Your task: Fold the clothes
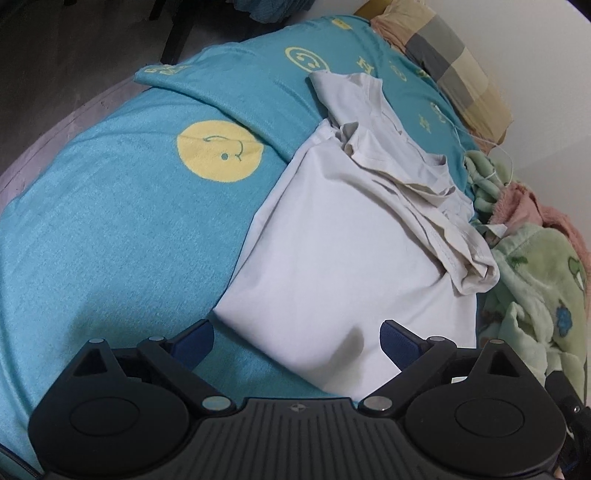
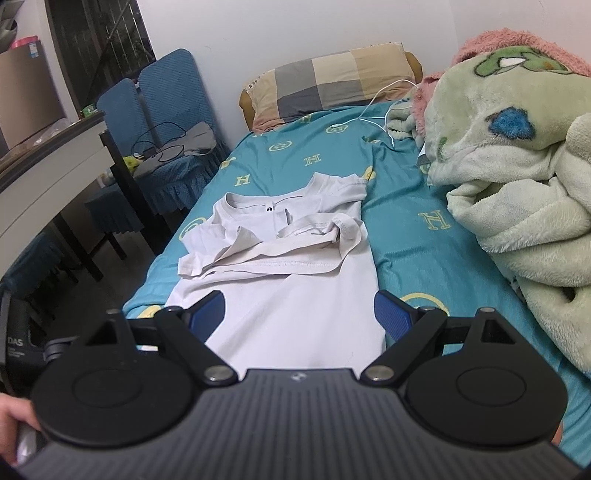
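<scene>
- Right wrist view shows one bed [image 2: 413,236] under a teal sheet printed with yellow letters and smiley faces, pushed against a white wall [image 2: 280,33].
- One checked pillow [image 2: 325,81] lies at the head edge; one green fleece blanket [image 2: 509,177] is heaped along the bed's right edge, with a white cable [image 2: 384,96] trailing between them.
- Two blue-covered chairs [image 2: 162,96] and one white table [image 2: 51,162] stand off the bed's left edge.
- One pale t-shirt [image 2: 288,295] lies flat mid-bed, collar toward the pillow, both sleeves folded inward across the chest.
- My right gripper [image 2: 299,314] hangs spread wide over its hem, grasping nothing.
- My left gripper [image 1: 297,341] is likewise released, spread over the shirt's corner nearest it.
</scene>
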